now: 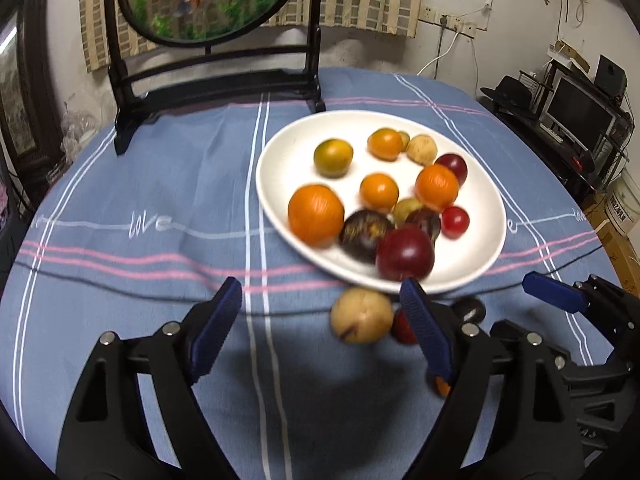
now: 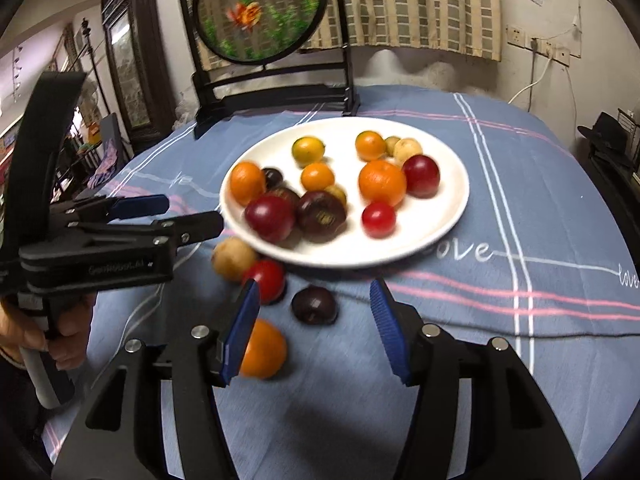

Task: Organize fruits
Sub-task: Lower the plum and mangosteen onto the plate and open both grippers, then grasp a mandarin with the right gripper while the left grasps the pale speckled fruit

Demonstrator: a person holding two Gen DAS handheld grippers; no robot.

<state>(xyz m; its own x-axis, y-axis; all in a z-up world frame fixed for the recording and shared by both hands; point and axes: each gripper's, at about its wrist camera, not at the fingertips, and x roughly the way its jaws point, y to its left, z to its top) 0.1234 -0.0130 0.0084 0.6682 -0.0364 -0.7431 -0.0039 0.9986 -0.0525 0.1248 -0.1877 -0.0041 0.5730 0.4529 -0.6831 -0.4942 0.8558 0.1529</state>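
Left wrist view: left gripper point(image 1: 320, 312) jaws wide apart, nothing between the pads, hovering over the blue striped tablecloth point(image 1: 132, 184). White plate point(image 1: 276, 200) sits just beyond it, right of centre, loaded with fruit: big orange point(image 1: 316, 215) at its near-left, smaller oranges, a green-orange citrus point(image 1: 333, 157) toward the far side, dark plums, red plum point(image 1: 405, 253) at the near rim. Off the plate, on the cloth just near of the rim: a tan fruit point(image 1: 361, 315), with a red one and a dark one partly hidden behind the right finger. Right gripper's blue pad pokes in at far right. Black-framed round screen point(image 1: 208, 0) stands at the far edge of the table.

Right wrist view: right gripper point(image 2: 316, 316) jaws apart, empty. Loose orange point(image 2: 262, 348) lies just behind the left finger, touching or very close, cannot tell. Dark plum point(image 2: 314, 305) sits on the cloth between and beyond the fingers, not gripped. Red fruit point(image 2: 266, 280) and the tan fruit lie near-left of the plate rim. Left gripper enters from the left, a person's hand point(image 2: 60, 340) on its handle.
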